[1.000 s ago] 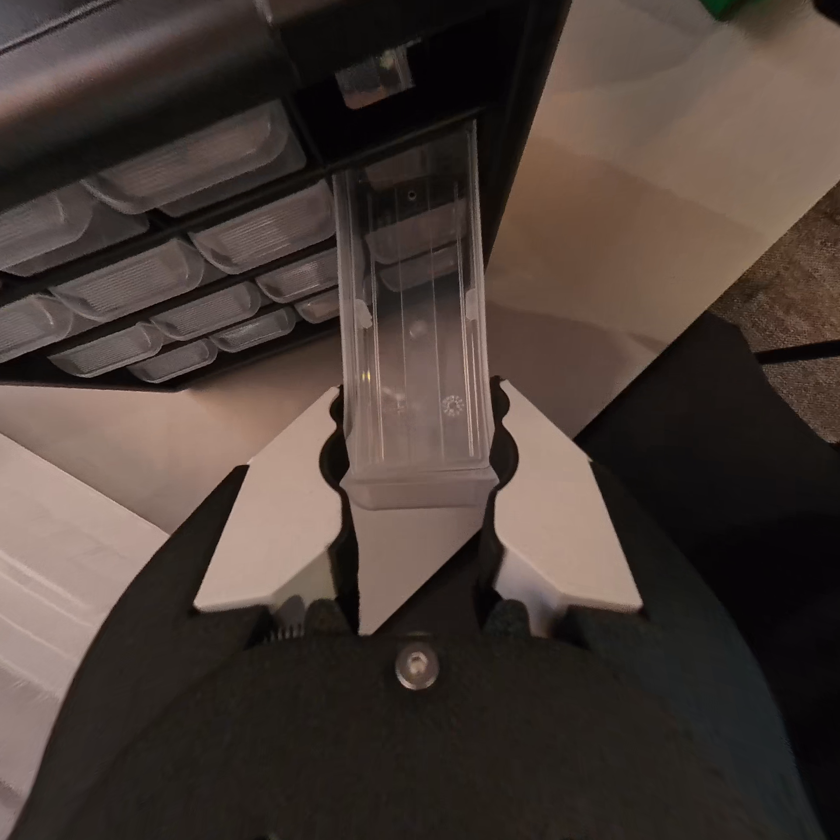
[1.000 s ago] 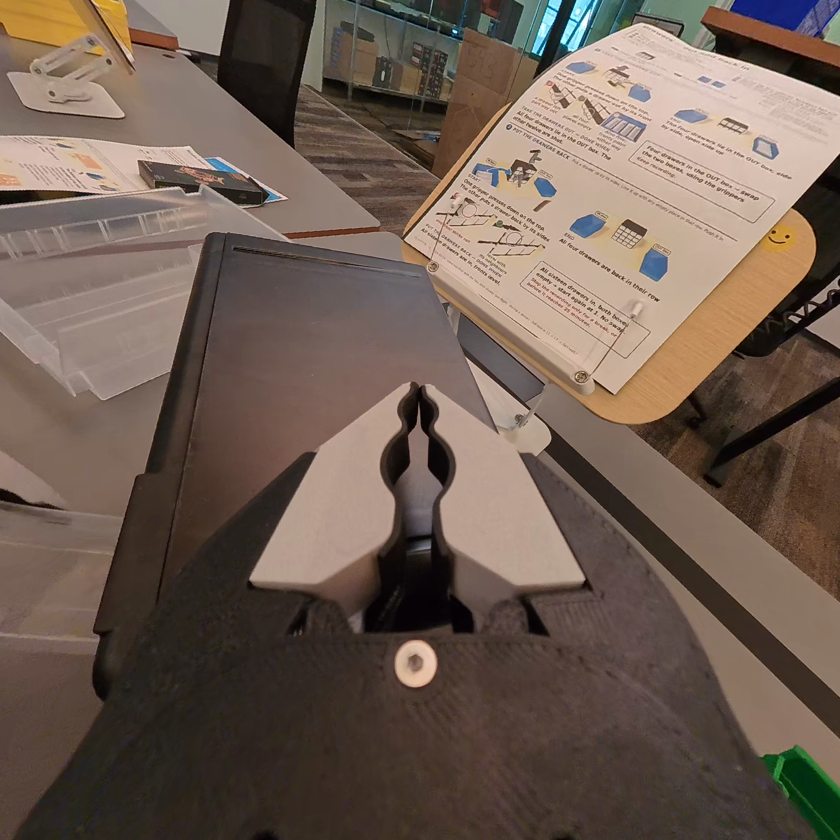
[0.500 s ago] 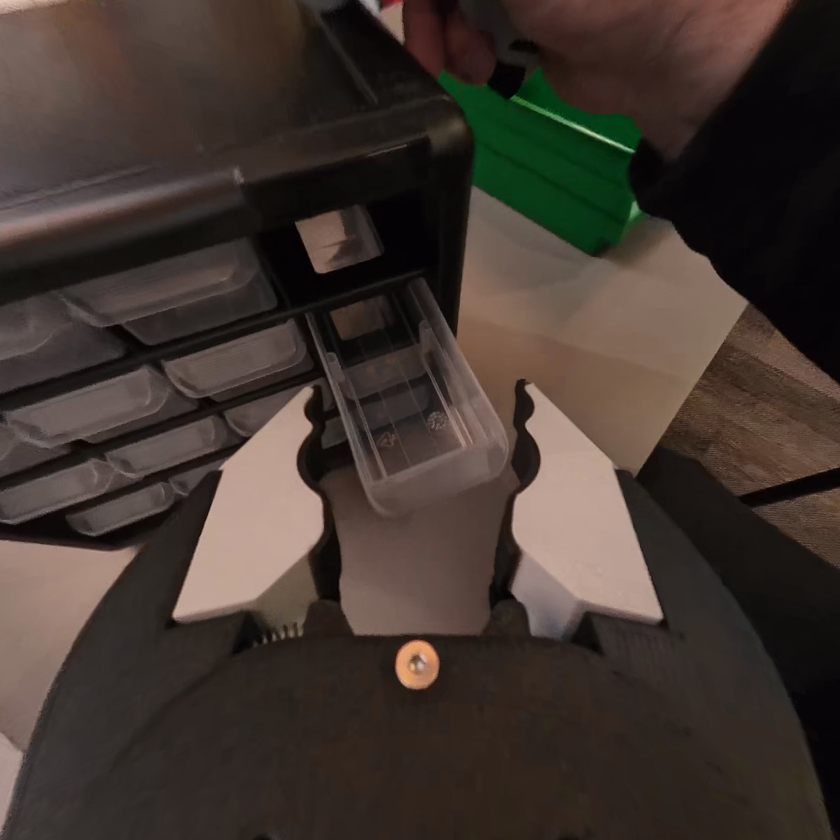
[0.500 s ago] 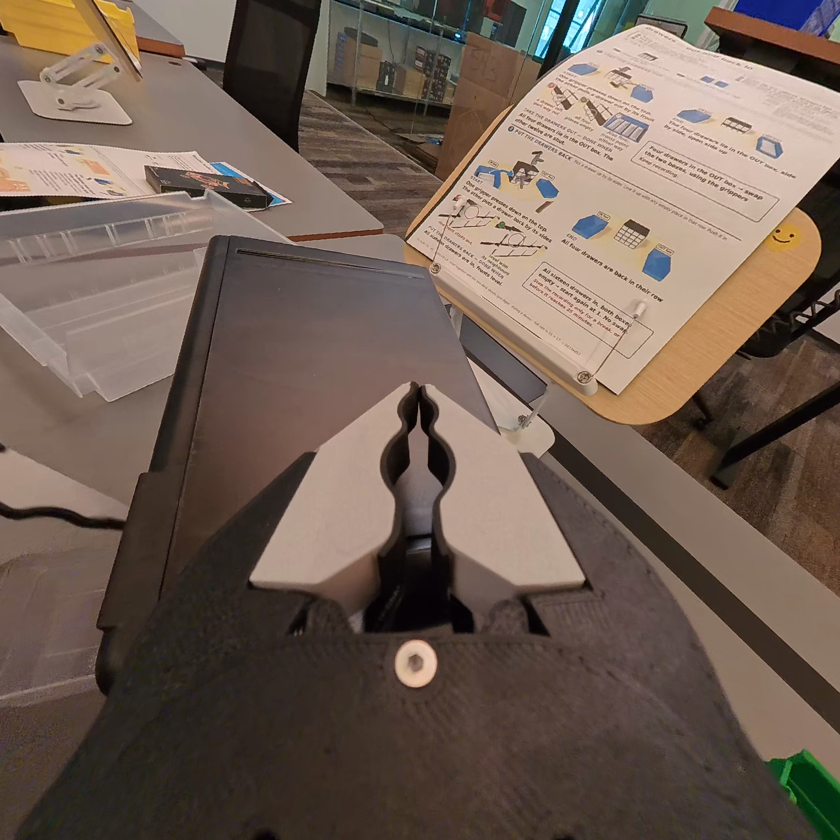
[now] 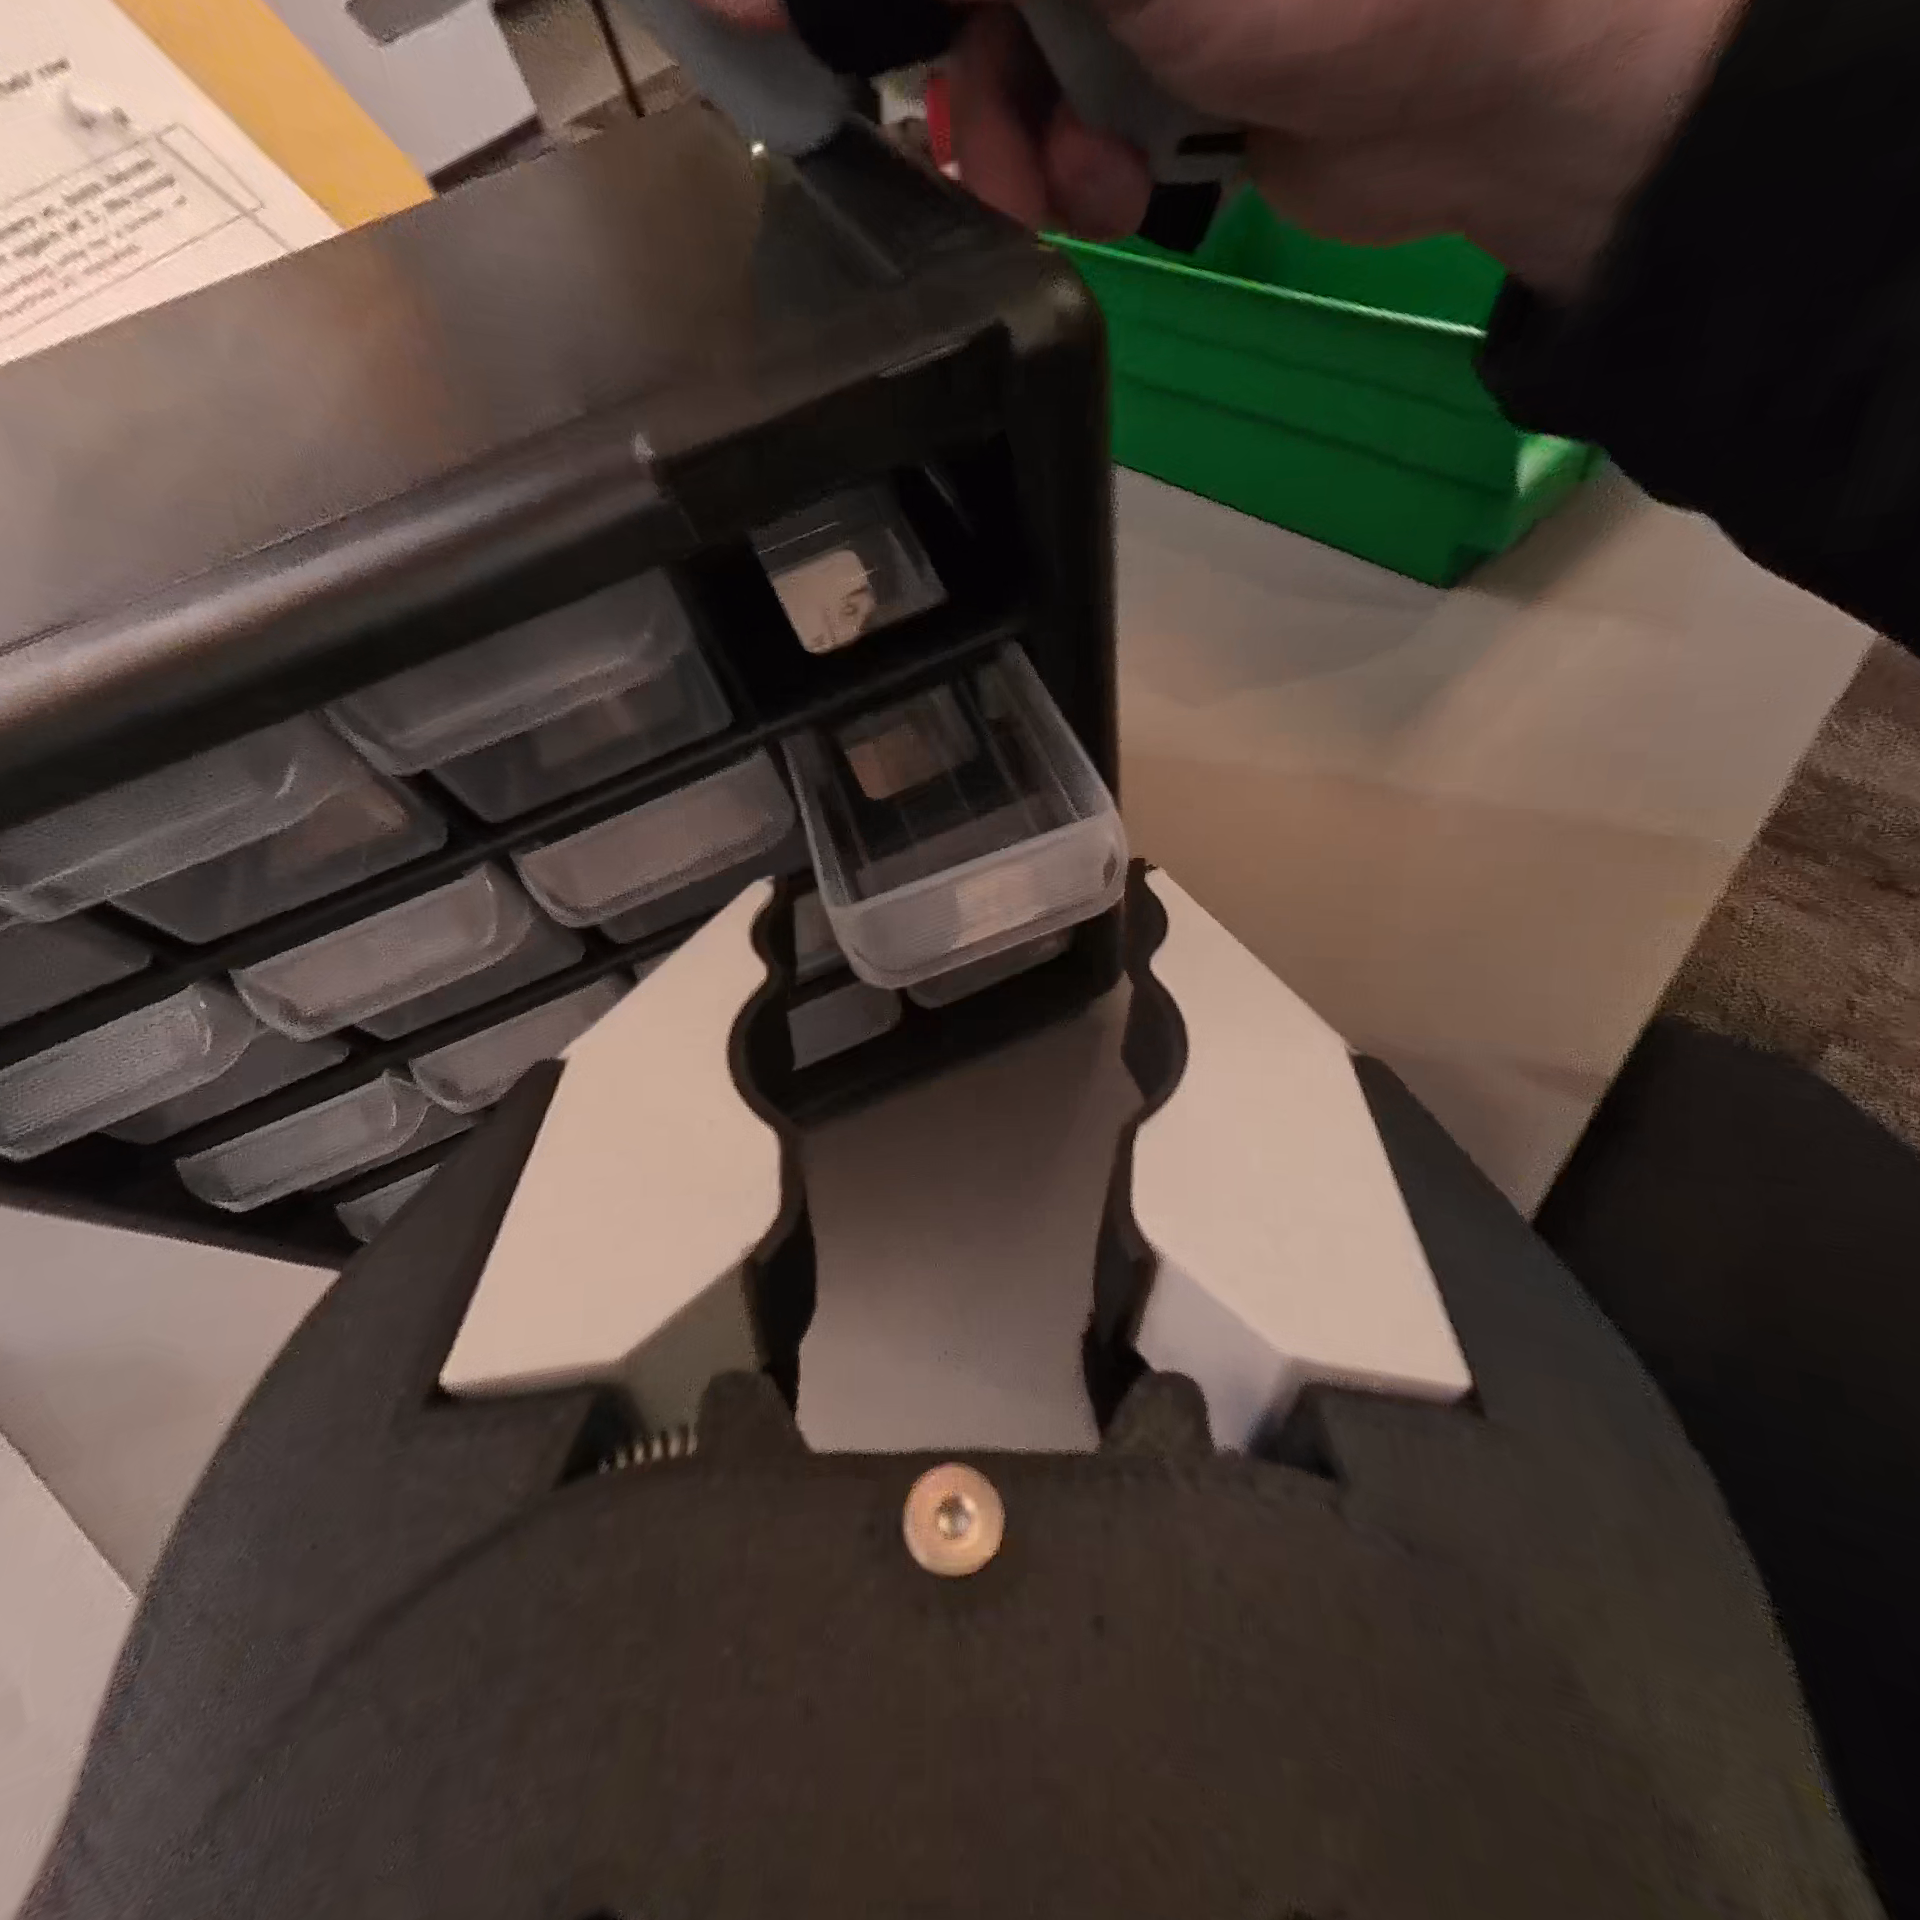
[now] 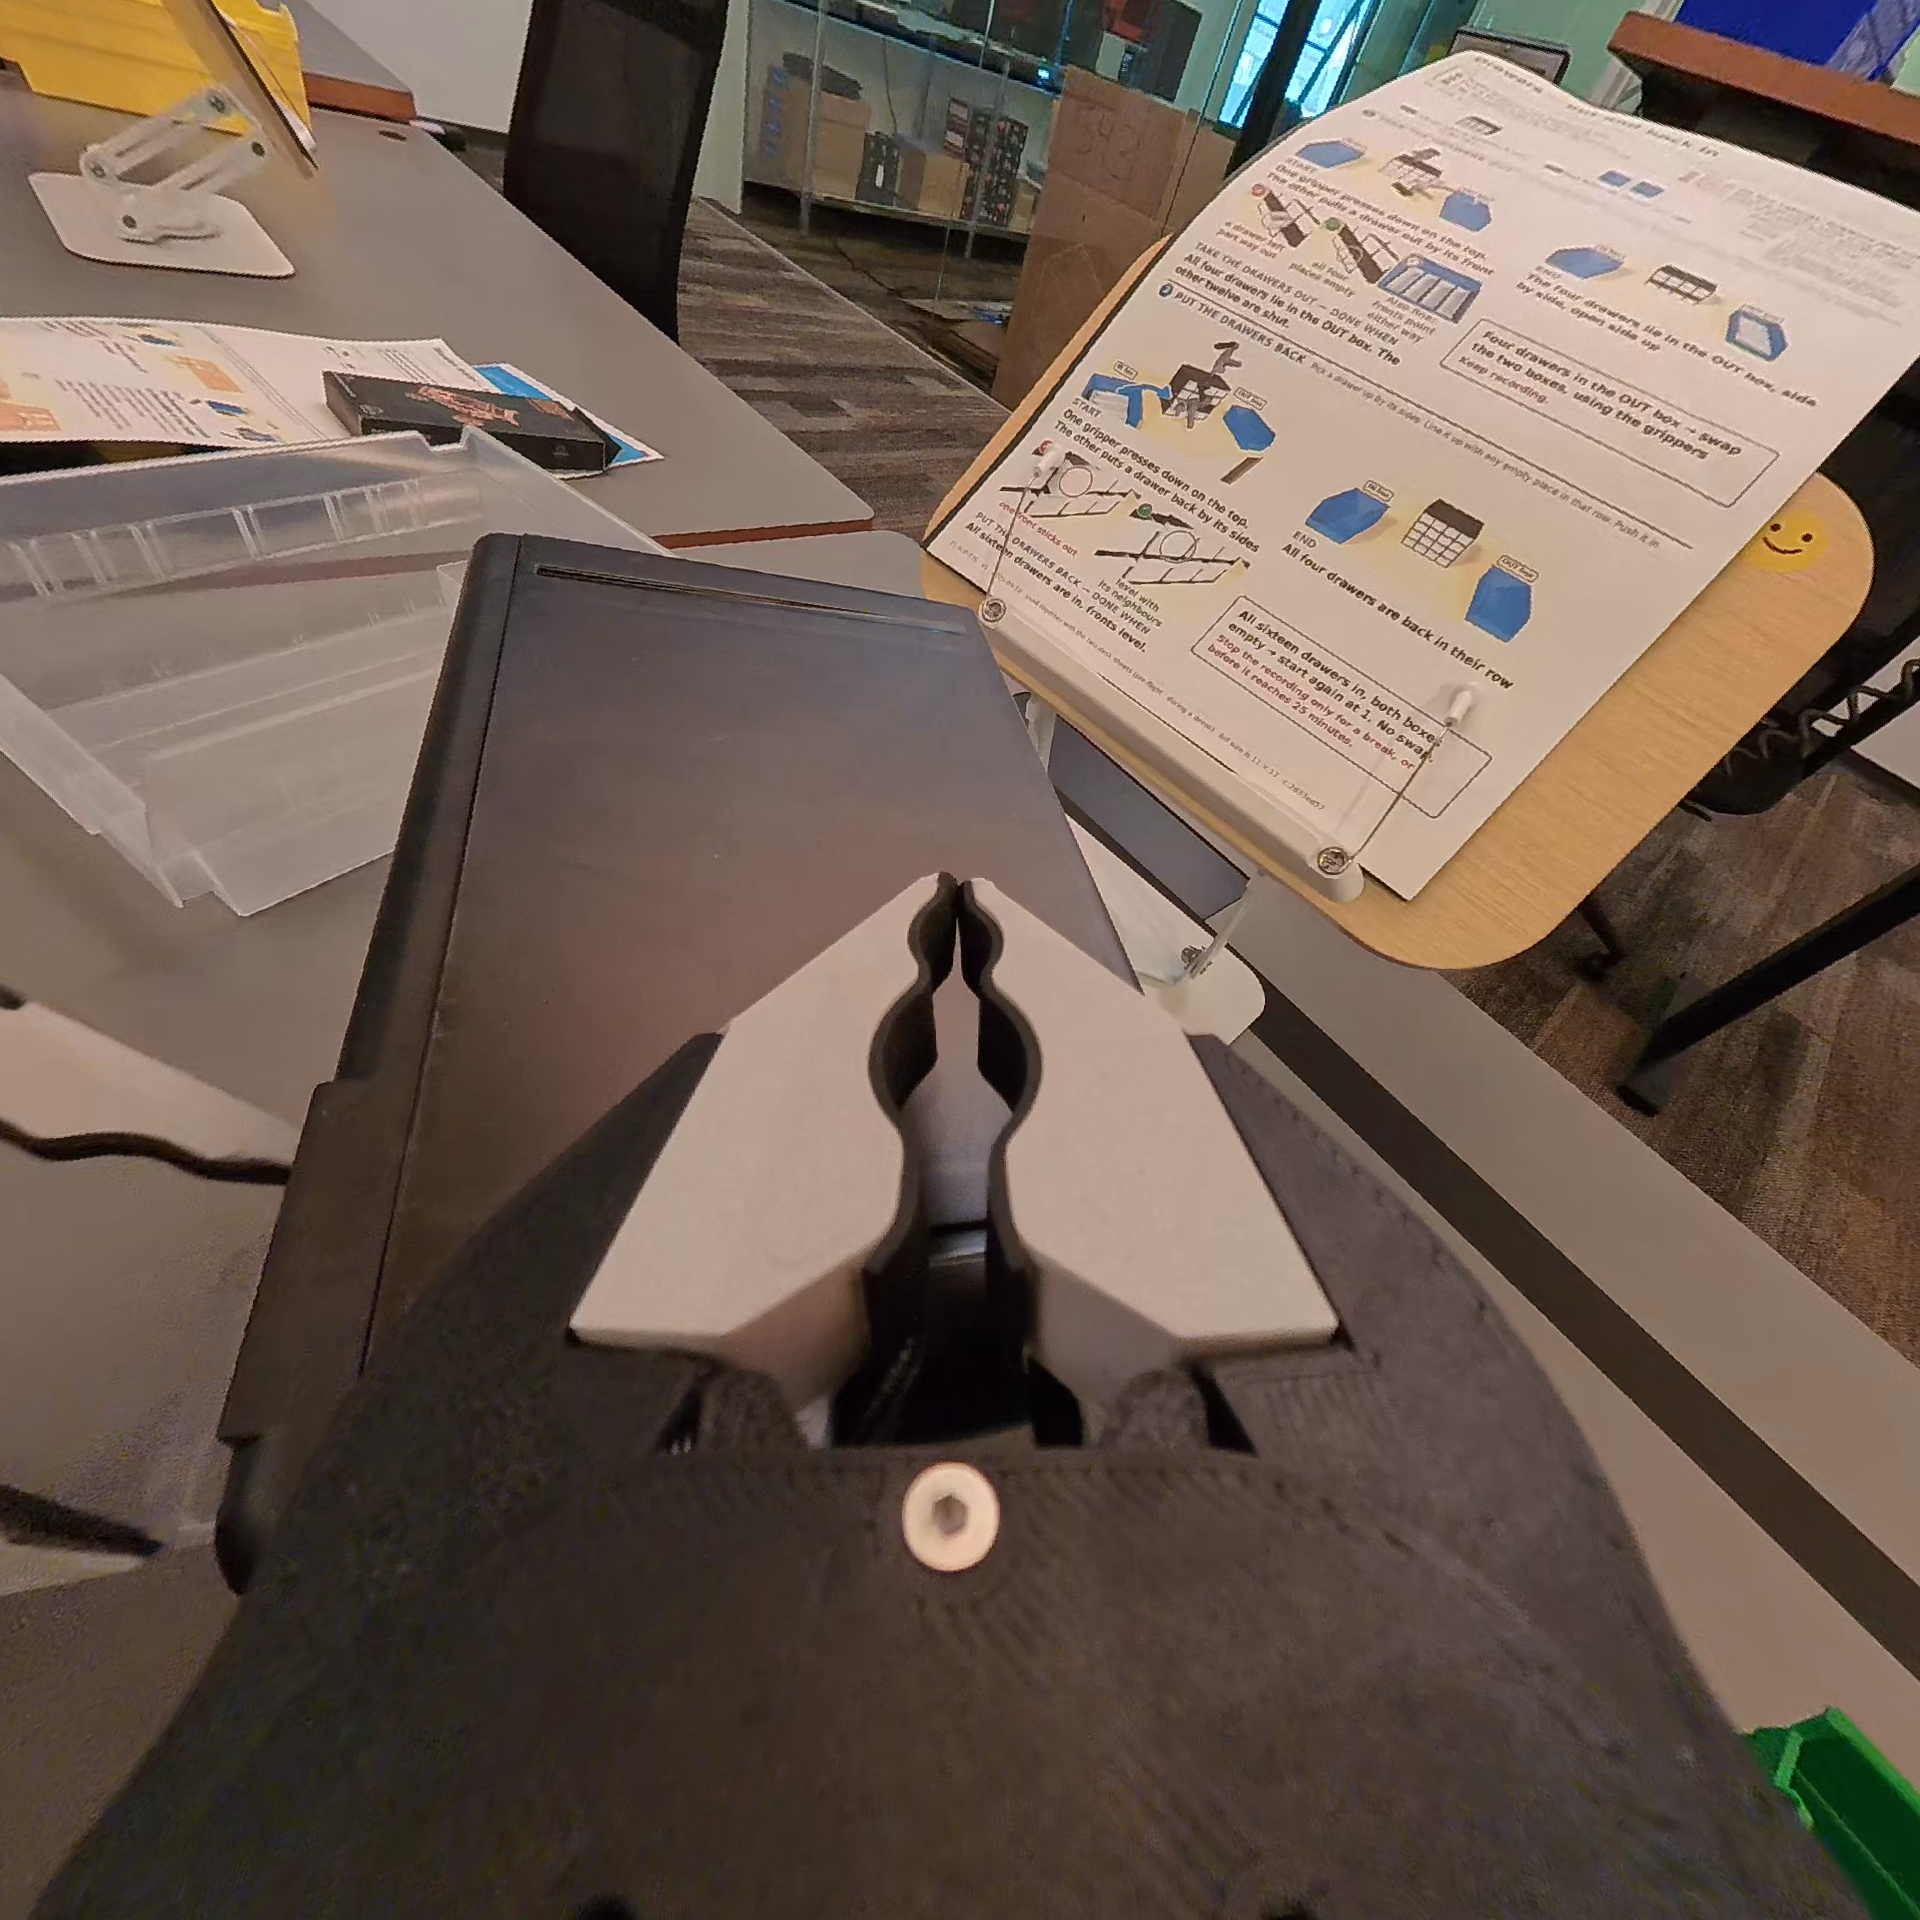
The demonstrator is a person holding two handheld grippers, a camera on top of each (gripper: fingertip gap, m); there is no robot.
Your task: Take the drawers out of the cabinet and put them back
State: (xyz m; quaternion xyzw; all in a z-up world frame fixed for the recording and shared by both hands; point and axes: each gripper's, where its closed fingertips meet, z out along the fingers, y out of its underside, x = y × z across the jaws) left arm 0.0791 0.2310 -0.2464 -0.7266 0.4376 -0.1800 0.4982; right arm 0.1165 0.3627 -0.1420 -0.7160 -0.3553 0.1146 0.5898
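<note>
In the left wrist view the black cabinet (image 5: pixel 520 436) holds rows of clear drawers. One clear drawer (image 5: pixel 966 831) in the right column, second row, sticks partway out of its slot. The slot above it (image 5: pixel 842 582) has no drawer front. My left gripper (image 5: pixel 951 904) is open and empty, its fingertips just in front of and below the drawer's front, not touching it. My right gripper (image 6: pixel 954 885) is shut and empty, resting over the cabinet's black top (image 6: pixel 727 779). It shows at the top of the left wrist view (image 5: pixel 800 94), held by a hand.
A green bin (image 5: pixel 1299 384) stands right of the cabinet, its corner also in the right wrist view (image 6: pixel 1849 1797). An instruction sheet on a wooden stand (image 6: pixel 1455 468) is behind the cabinet. A clear plastic tray (image 6: pixel 229 665), papers and a small dark box (image 6: pixel 468 416) lie to the left.
My left gripper let go of the drawer and opened wider. The drawer went deeper into its slot and now sticks out only a little. My right gripper stayed on the cabinet top.
</note>
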